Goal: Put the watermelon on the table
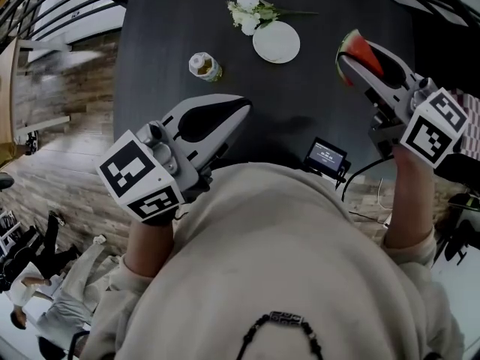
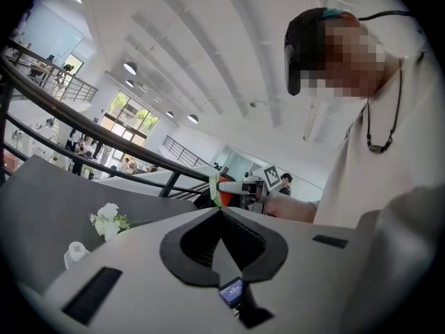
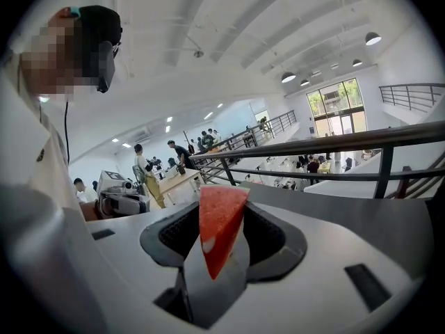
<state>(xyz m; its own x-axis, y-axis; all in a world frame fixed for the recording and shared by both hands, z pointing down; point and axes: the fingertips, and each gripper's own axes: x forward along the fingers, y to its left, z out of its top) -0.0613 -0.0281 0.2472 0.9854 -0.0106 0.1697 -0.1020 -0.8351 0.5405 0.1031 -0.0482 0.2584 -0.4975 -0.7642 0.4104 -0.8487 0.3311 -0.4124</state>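
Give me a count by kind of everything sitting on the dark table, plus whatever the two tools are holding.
Bunch of white flowers: 1
White plate: 1
Small container: 1
Small screen device, at the near edge: 1
Watermelon slice, held in the right tool: 1
Left tool, shut on nothing: 0
Total: 5

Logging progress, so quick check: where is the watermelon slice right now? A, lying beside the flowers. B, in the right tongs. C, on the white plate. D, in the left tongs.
B: the watermelon slice is clamped between the right tongs, and the white plate is bare.
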